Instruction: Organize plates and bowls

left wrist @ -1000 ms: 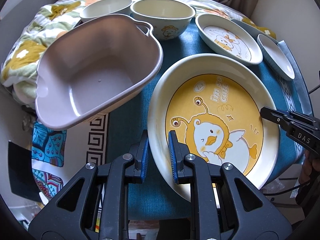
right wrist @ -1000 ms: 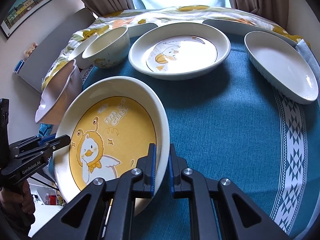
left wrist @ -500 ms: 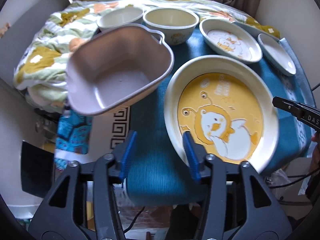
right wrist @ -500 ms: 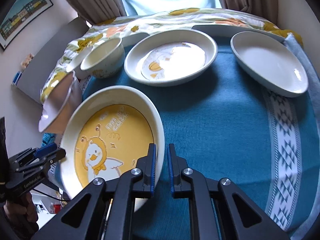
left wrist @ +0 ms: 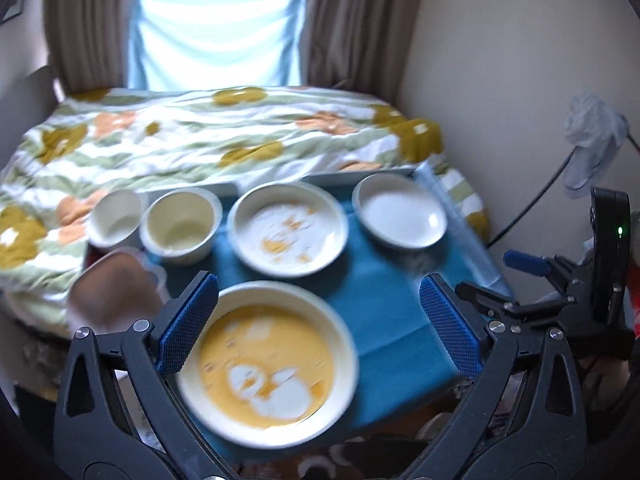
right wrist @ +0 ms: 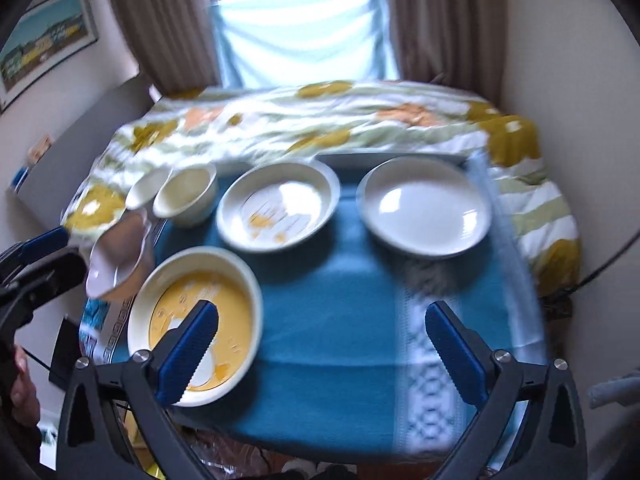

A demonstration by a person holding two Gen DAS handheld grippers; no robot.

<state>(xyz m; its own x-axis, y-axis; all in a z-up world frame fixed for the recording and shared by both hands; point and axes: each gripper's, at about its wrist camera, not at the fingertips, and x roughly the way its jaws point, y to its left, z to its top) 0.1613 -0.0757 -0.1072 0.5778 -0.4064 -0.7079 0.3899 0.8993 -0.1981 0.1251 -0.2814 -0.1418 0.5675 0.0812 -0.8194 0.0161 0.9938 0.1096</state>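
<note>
A large yellow duck plate point(left wrist: 267, 364) point(right wrist: 196, 320) lies at the near left of the teal tablecloth point(left wrist: 384, 312). Behind it stand a white duck plate point(left wrist: 289, 228) point(right wrist: 278, 204), a plain white plate point(left wrist: 402, 210) point(right wrist: 425, 206), and two cream bowls point(left wrist: 182, 224) point(left wrist: 116, 216). A pink basin point(left wrist: 114, 296) point(right wrist: 120, 256) sits at the left edge. My left gripper point(left wrist: 320, 328) is wide open and empty, pulled back above the yellow plate. My right gripper point(right wrist: 320, 352) is wide open and empty, back from the table.
A flowered quilt point(left wrist: 208, 136) covers the bed behind the table. Curtains and a window point(left wrist: 216, 36) are at the back. A wall with a cable point(left wrist: 532, 204) is at the right. The views are blurred by motion.
Both grippers have let go of the yellow plate's rim, opened wide and pulled back and up from the table. The plate now lies flat on the cloth.
</note>
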